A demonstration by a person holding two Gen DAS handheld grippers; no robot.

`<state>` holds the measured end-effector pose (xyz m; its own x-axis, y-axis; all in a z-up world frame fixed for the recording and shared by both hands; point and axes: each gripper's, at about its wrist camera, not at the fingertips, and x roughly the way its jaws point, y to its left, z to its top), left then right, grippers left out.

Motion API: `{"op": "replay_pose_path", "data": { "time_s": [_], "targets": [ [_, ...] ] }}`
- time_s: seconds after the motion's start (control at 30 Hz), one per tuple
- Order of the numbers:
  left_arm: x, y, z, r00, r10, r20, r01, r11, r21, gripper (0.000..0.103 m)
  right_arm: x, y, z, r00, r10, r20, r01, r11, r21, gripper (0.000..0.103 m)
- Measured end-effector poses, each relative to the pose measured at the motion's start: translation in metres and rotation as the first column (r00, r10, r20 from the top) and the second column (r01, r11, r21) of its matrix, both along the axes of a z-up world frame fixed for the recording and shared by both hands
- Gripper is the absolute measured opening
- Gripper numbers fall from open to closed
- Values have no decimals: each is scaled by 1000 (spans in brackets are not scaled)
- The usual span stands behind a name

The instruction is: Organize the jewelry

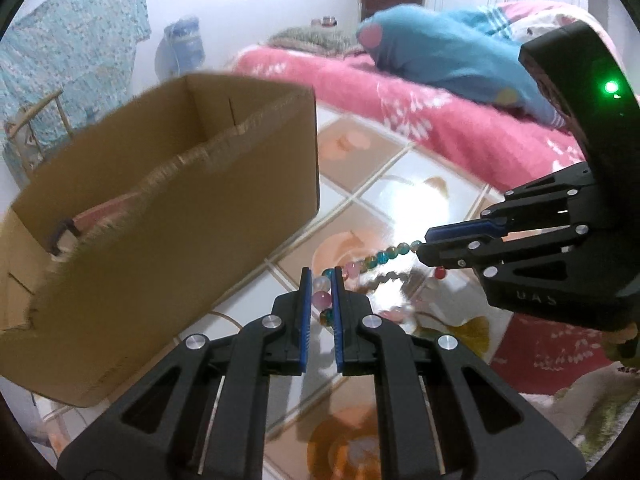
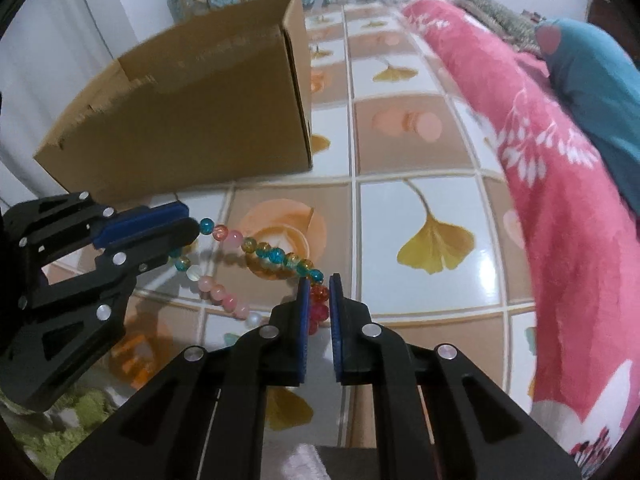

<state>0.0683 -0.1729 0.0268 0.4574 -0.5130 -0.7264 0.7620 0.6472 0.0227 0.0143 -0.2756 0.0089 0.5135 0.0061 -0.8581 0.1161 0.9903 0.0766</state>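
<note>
A bracelet of coloured glass beads [image 2: 256, 249] is stretched between both grippers above the tiled floor. My left gripper [image 1: 321, 286] is shut on its pink and clear beads [image 1: 322, 298]. My right gripper [image 2: 319, 294] is shut on its red beads [image 2: 319, 303]. In the left wrist view the right gripper [image 1: 425, 243] comes in from the right, with a strand of beads [image 1: 376, 258] running to it. In the right wrist view the left gripper [image 2: 191, 222] reaches in from the left. One strand is pulled fairly straight, while the other sags in a loop.
An open cardboard box [image 1: 168, 216] stands on the floor just left of the grippers; something pink lies inside it. A bed with a pink blanket [image 2: 560, 208] and a blue pillow [image 1: 452, 52] runs along the right. A green fuzzy mat [image 2: 68, 420] lies nearby.
</note>
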Motion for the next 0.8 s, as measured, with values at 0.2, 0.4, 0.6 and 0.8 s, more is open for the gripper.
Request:
{"op": "replay_pose_path", "data": {
  "time_s": [0.2, 0.4, 0.6, 0.8],
  "targets": [
    [-15, 13, 40, 996, 7, 91, -1, 998, -61, 9, -8, 4, 45, 993, 5, 114, -3, 1000, -10, 10],
    [-23, 32, 90, 977, 53, 208, -24, 990, -136, 9, -7, 18, 101, 958, 66, 279, -50, 997, -66, 10],
    [-16, 49, 119, 950, 136, 283, -82, 978, -193, 9, 14, 39, 130, 923, 156, 352, -117, 985, -130, 10],
    [24, 56, 123, 952, 194, 236, -136, 961, -241, 9, 63, 51, 143, 897, 248, 367, -178, 961, -213, 10]
  ]
}}
